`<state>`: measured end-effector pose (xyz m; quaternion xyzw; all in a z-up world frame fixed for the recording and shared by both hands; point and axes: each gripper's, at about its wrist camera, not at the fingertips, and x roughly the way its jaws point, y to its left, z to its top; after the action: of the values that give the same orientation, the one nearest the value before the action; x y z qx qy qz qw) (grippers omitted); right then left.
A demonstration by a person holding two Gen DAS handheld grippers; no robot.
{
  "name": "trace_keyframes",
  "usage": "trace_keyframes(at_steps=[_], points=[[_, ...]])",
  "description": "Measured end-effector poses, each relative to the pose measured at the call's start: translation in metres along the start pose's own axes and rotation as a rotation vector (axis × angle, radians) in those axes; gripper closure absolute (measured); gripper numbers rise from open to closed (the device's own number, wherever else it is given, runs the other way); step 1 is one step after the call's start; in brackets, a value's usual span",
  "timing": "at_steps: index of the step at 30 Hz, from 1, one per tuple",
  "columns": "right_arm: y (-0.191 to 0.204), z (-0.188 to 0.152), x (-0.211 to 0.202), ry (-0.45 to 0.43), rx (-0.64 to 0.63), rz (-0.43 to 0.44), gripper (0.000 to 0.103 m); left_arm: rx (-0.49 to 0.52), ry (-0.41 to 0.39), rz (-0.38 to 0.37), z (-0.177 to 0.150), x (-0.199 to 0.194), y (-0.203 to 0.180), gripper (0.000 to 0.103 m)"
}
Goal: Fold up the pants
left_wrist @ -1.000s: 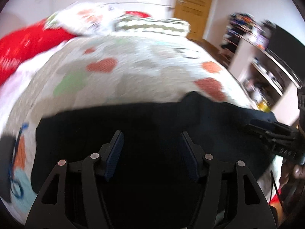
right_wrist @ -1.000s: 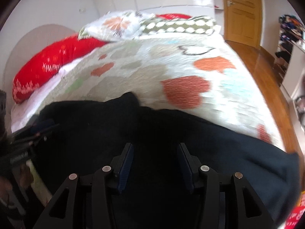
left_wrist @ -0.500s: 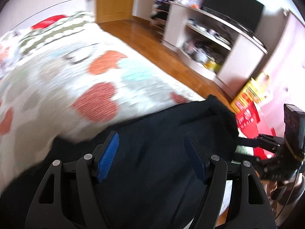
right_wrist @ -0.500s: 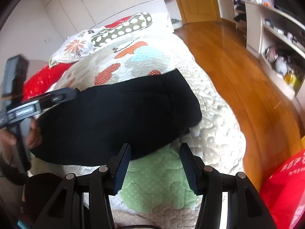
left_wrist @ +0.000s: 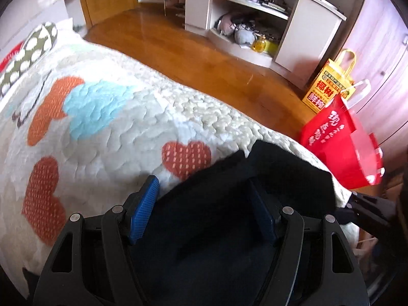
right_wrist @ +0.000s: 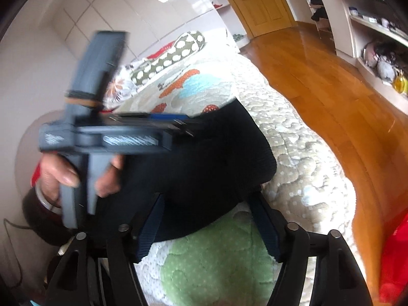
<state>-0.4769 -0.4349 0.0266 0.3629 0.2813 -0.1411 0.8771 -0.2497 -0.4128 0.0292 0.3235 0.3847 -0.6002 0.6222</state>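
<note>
Both grippers spread over the dark pants at the bed's foot

Since half a second ago the left gripper (left_wrist: pixel 204 210) has swung further right, bringing the red bag (left_wrist: pixel 341 145) close; its jaws stand apart above the pants (left_wrist: pixel 255 178). The right gripper (right_wrist: pixel 207 225) gapes over the pants' (right_wrist: pixel 204 158) edge on the quilt (right_wrist: pixel 293 148), nearer the cloth now

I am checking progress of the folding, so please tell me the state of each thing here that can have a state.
pants: bunched dark on the quilt, fold not finished
left gripper: open, over the pants, holding nothing
right gripper: open, at the near edge of the pants
quilt: spread over the bed
door: shut
red bag: standing on the floor beside the bed
</note>
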Motion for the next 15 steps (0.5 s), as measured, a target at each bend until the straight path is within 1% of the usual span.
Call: trace_keyframes(at_steps=[3, 4, 5, 6, 7, 8, 9, 10, 11, 13, 14, 15], points=[[-0.008, -0.001, 0.001, -0.045, 0.043, 0.032, 0.033, -0.008, -0.014, -0.011, 0.001, 0.003, 0.002, 0.035], [-0.01, 0.0, 0.003, -0.057, 0.051, 0.044, 0.036, -0.01, -0.023, -0.011, 0.0, 0.003, 0.002, 0.036], [-0.013, 0.001, 0.005, -0.07, 0.063, 0.047, 0.042, -0.011, -0.03, -0.01, -0.001, 0.002, 0.003, 0.036], [-0.017, 0.004, 0.008, -0.076, 0.082, 0.039, 0.058, -0.012, -0.037, -0.01, -0.002, 0.001, 0.003, 0.038], [-0.019, 0.006, 0.011, -0.074, 0.097, 0.039, 0.068, -0.018, -0.04, -0.015, -0.001, 0.0, 0.004, 0.04], [-0.02, 0.01, 0.012, -0.072, 0.109, 0.058, 0.071, -0.035, -0.043, -0.029, -0.001, -0.002, 0.006, 0.044], [-0.017, 0.014, 0.012, -0.07, 0.103, 0.069, 0.08, -0.079, -0.046, -0.065, -0.001, -0.009, 0.014, 0.046], [-0.011, 0.018, 0.01, -0.069, 0.086, 0.08, 0.084, -0.121, -0.055, -0.088, -0.002, -0.017, 0.022, 0.046], [-0.001, 0.022, 0.006, -0.08, 0.051, 0.087, 0.084, -0.159, -0.077, -0.1, -0.004, -0.031, 0.034, 0.046], [0.024, 0.03, -0.004, -0.106, -0.033, 0.103, 0.085, -0.198, -0.133, -0.087, -0.012, -0.059, 0.054, 0.046], [0.036, 0.035, -0.007, -0.112, -0.064, 0.13, 0.085, -0.235, -0.162, -0.07, -0.019, -0.077, 0.069, 0.046], [0.051, 0.04, -0.008, -0.116, -0.097, 0.165, 0.085, -0.263, -0.182, -0.069, -0.026, -0.092, 0.08, 0.046]])
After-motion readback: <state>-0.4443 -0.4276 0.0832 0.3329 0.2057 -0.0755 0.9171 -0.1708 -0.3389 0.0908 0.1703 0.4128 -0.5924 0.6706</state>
